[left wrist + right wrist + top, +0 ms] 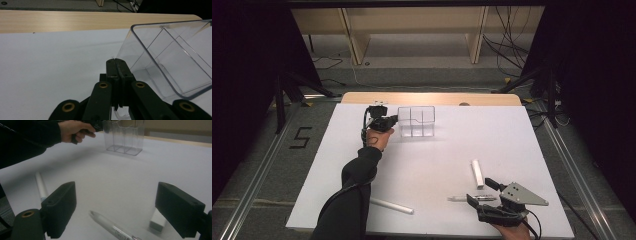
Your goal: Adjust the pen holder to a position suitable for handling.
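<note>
Jaws first: the left gripper (116, 60) has its two black jaws pressed together on the near wall of the clear plastic organiser box with inner dividers (172, 62), pinching the rim at its left end, so the box sits far across the white table top (437, 160), close to the bare wooden strip (432, 98) at the back. The right gripper (115, 207) has its jaws wide apart, low over the table at the near edge, with the slim white-and-clear pen (112, 226) lying between them and pointing away. Just beside the right jaw lies a short white stick-shaped piece (477, 172), possibly an eraser or chalk, though the blur makes that uncertain; a longer white pen-like tube (392, 205) rests well apart toward the near left. To do this step well, I judge the right gripper should drop squarely over the pen's barrel, close across its middle so it will not pivot, and lift it level, while the left keeps the box steady and upright to receive it.
</note>
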Available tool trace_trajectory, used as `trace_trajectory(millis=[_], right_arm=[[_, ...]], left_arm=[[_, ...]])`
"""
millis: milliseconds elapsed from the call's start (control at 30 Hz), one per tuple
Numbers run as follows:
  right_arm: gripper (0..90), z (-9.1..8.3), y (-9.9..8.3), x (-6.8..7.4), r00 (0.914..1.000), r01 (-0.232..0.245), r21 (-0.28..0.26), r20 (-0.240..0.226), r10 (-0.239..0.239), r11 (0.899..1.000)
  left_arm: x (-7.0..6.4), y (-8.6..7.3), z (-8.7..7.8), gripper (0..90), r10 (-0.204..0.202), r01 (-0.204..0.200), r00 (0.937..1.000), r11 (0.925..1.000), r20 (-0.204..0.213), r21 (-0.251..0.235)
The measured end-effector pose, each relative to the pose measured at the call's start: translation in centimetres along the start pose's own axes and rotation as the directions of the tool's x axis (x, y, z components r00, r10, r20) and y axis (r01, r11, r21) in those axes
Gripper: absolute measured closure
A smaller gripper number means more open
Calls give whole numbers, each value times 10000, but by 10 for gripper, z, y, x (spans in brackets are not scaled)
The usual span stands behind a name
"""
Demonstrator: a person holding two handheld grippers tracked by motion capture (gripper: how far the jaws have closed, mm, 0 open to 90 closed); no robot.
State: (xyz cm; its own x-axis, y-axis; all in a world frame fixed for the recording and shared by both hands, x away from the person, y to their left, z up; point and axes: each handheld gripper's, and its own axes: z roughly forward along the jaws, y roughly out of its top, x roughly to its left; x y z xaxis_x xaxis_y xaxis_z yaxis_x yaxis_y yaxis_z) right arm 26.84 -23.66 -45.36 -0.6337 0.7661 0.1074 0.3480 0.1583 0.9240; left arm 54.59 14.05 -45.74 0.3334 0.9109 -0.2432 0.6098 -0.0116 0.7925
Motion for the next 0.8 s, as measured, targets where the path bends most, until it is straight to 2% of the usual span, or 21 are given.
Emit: trace_trajectory(millis=[667,800], right_arm=[[181,0,0,0,10000,5,8,-34,-5,10000],[181,0,0,0,10000,21,9,-32,-21,10000]], left_arm=[[-22,2,14,892,105,-105,9996,9999,250,15],[-26,2,16,892,16,-15,9997,10000,226,-47]])
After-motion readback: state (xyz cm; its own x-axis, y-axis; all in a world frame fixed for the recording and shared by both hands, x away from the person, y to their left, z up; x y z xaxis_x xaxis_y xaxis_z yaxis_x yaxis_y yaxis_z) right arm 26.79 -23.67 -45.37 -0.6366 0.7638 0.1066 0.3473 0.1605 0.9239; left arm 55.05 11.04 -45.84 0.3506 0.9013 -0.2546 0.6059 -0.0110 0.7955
